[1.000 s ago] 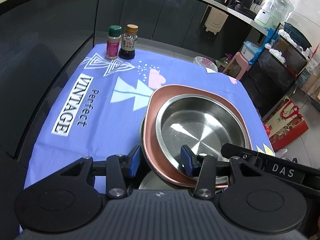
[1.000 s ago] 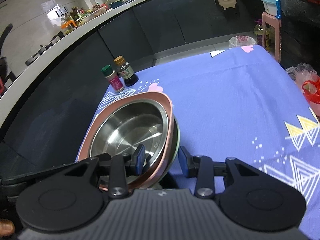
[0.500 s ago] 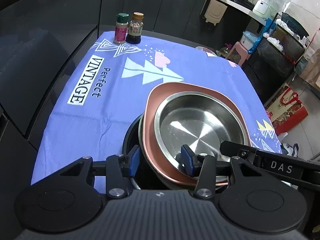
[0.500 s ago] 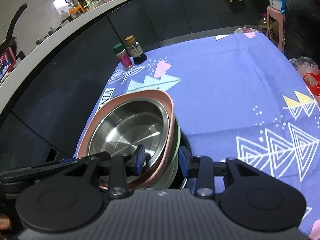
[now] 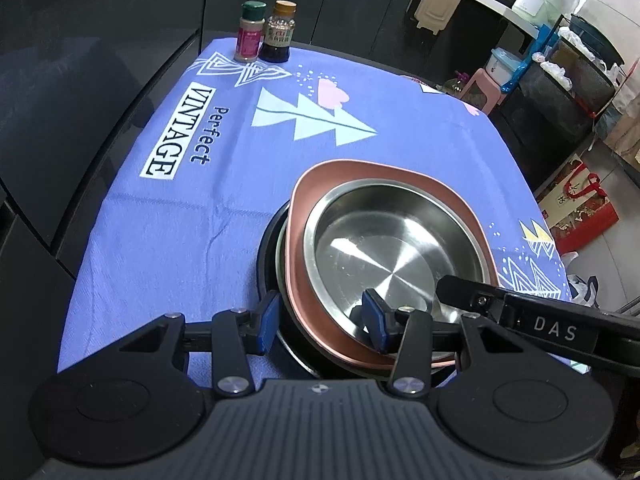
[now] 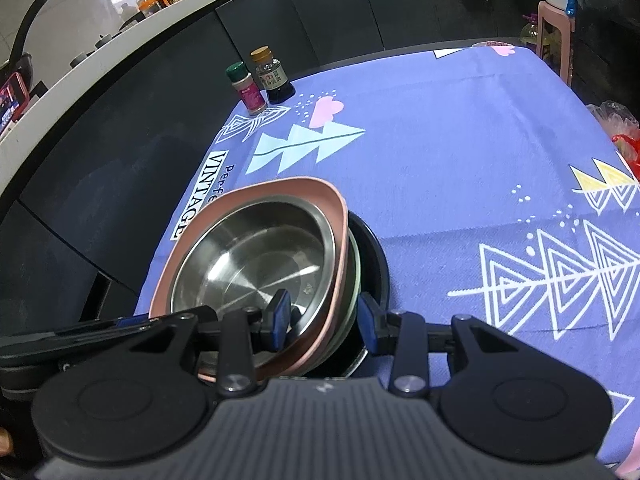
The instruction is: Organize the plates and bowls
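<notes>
A stack of dishes sits between my two grippers: a steel bowl (image 5: 392,256) on top, nested in a pink plate (image 5: 360,172), over a pale green plate (image 6: 354,264) and a black bowl (image 5: 268,256). My left gripper (image 5: 320,320) is shut on the stack's near-left rim, one pad inside the steel bowl and one outside the black bowl. My right gripper (image 6: 324,318) is shut on the opposite rim in the same way. Its body shows in the left wrist view (image 5: 540,324). Whether the stack touches the blue tablecloth (image 5: 180,240) I cannot tell.
Two small bottles, one green-capped (image 5: 251,32) and one brown-capped (image 5: 280,32), stand at the table's far left corner. Dark cabinets run along the left and back. A red bag (image 5: 580,208) and a pink stool (image 5: 480,84) are on the floor to the right.
Both grippers have drawn back toward the table's near side with the stack still held. The bottles now look farther away and more tablecloth shows beyond the stack. The grips are unchanged.
</notes>
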{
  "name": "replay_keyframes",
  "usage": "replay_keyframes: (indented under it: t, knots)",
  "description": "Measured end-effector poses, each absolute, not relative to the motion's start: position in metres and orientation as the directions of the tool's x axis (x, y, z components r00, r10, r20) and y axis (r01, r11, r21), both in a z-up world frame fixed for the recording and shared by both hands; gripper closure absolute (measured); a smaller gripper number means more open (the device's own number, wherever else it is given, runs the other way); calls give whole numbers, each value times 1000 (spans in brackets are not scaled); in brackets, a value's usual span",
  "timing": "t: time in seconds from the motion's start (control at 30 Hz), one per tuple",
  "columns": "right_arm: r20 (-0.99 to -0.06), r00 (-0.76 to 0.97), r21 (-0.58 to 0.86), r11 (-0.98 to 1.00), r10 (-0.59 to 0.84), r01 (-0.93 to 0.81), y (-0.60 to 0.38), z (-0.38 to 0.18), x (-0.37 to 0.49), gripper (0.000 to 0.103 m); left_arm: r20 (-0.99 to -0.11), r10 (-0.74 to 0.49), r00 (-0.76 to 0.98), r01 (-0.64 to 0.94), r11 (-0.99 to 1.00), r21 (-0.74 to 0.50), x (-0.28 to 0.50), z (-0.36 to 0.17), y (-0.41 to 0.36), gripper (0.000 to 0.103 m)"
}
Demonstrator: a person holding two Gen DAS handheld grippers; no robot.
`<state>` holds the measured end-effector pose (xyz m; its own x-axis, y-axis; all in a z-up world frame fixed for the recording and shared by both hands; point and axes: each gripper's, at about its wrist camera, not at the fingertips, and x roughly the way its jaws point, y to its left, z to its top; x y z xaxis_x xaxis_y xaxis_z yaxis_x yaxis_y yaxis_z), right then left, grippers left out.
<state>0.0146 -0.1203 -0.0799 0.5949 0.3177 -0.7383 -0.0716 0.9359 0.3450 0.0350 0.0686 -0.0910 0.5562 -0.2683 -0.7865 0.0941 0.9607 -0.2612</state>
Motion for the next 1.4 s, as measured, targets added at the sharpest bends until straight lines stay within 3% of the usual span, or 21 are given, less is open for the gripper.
replay_keyframes:
  t: [0.63,0.87,1.4]
  knots:
    - [-738,599,334,940,310,-75,-121,-82,16,22,-775,-272,571,129,962,-242,32,-89,70,62]
    - [-721,617,365,930,316,-50,-130,-77,17,0,-771,-230,594,117,973,-200,29,-84,71,61]
    - [-719,621,405,914,314,7,-143,-78,19,0,-736,-181,653,96,983,-157,22,-73,85,60]
